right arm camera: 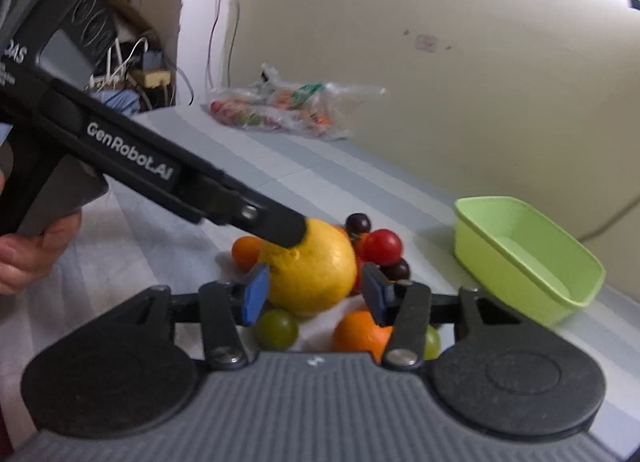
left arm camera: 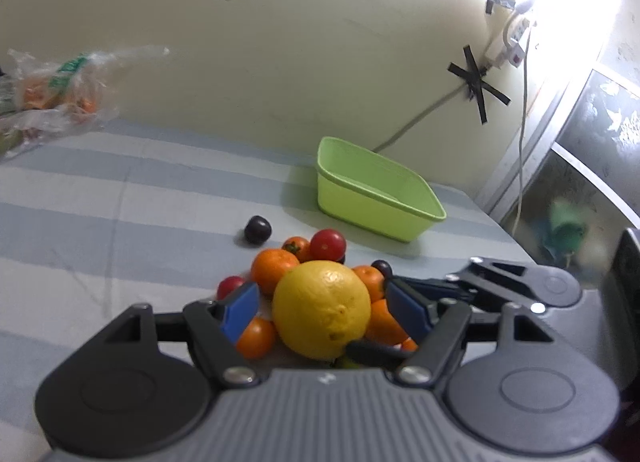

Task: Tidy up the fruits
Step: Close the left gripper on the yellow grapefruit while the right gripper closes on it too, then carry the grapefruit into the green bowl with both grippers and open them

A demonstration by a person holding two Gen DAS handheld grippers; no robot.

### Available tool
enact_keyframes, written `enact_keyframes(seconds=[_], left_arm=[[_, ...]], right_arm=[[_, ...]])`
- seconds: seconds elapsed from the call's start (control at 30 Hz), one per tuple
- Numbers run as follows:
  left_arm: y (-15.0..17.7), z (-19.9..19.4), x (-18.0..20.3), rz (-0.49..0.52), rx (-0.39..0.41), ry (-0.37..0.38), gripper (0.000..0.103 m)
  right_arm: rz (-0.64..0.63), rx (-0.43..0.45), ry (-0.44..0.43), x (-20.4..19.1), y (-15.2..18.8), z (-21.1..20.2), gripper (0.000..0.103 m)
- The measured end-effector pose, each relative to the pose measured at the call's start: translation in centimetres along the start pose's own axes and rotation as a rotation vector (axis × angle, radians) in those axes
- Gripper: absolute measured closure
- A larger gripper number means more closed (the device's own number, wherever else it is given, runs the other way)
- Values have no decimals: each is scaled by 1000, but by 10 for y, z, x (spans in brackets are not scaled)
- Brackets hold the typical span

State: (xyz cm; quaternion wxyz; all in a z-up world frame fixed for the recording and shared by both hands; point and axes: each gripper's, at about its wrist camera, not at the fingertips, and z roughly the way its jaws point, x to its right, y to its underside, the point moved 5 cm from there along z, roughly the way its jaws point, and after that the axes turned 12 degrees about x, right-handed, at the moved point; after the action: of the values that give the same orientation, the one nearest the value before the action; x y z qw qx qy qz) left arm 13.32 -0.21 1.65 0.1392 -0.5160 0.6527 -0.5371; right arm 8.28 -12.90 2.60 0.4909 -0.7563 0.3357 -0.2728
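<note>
Lemon [left arm camera: 322, 310] sits between left hand-held gripper [left arm camera: 322, 308] pads, jaws part-open, not clamped.
Firm, heavy, waxy-slick; grip its middle. Right hand-held gripper [right arm camera: 314, 294] part-open, empty, just behind it.

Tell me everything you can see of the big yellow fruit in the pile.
The yellow fruit is the largest in the pile, round, with dimpled, glossy citrus-like peel and a few small brown blemishes. It sits on top of smaller oranges and tomatoes on the striped cloth. In the right wrist view a black finger of the left tongs touches its upper left side; the right tongs flank it without clearly pressing.
</note>
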Motion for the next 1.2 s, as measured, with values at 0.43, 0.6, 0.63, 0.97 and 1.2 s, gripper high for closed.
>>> enact_keyframes(seconds=[0.43, 0.6, 0.63, 0.97, 1.2], left_arm=[[-25, -3, 22, -20, 46, 52, 45], [-80, 41, 59, 83, 121, 139, 45], [-88, 58, 66, 88, 122, 161, 45], [-80, 195, 54, -54, -41, 141, 45], [-72, 204, 47, -62, -73, 124, 39]], right_arm=[[58, 123, 63, 15, -19, -19, 42], [44, 216, 230, 74, -45, -31, 42], [56, 219, 258, 90, -46, -29, 42], [217, 63, 286, 194, -2, 28, 42], [248, 67, 284, 195, 8, 40, 40]])
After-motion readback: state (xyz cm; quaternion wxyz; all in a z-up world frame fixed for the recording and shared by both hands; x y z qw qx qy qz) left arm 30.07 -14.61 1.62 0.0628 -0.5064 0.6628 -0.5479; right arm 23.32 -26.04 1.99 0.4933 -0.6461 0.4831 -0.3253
